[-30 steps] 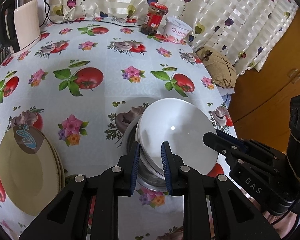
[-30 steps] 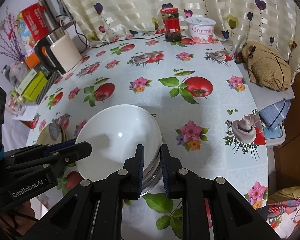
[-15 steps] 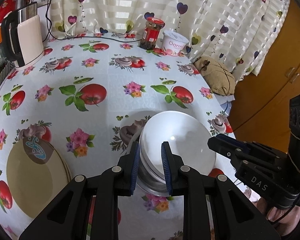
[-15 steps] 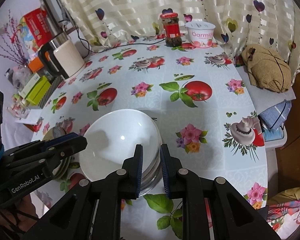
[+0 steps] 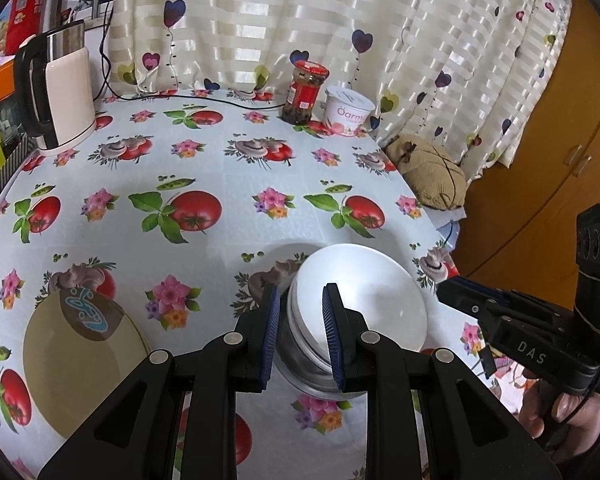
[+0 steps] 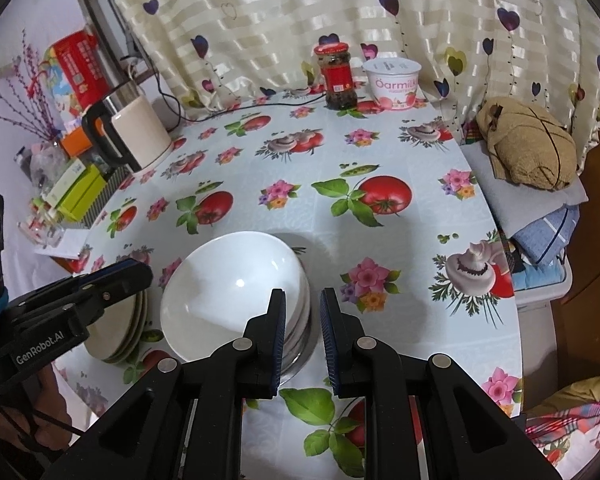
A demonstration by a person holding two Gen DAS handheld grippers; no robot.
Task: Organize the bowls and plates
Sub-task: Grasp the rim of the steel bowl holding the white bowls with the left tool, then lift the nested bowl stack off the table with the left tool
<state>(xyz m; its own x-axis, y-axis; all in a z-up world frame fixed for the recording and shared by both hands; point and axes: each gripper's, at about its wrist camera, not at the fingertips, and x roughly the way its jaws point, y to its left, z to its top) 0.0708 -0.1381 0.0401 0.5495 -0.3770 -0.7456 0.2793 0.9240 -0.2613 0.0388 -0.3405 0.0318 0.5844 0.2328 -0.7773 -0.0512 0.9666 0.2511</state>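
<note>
Left tongs: the left gripper (image 5: 300, 332) hung over the near edge of the bowls with its blue pads apart, gripping nothing.
Right tongs: the right gripper (image 6: 302, 336) had its pads drawn in to a narrow gap, with nothing clamped.
Writing on tongs: "DAS" showed on the right tool's side in the left wrist view, and "GenRobot.AI" on the left tool's side in the right wrist view.
Bowls: an empty white bowl (image 5: 360, 300) sat topmost in a nest of white bowls, all inside a metal bowl (image 5: 300, 376) at the table's near edge.
Plates: a stack of beige plates (image 5: 80, 360) lay just left of the bowls, the top one bearing a brown patch with a blue mark.
Tub: a sealed white yogurt tub (image 6: 394, 84) read "Oarmilk" in pink.
Jar: a glass jar (image 6: 338, 76) with a red lid and red label held something dark; its print was too small to read.
Kettle: a cream electric kettle (image 5: 60, 88) stood at the far left.
Red box (image 6: 80, 68): printed, unreadable.
Cloth: a tablecloth (image 5: 220, 200) printed with tomatoes, mushrooms and flowers.
</note>
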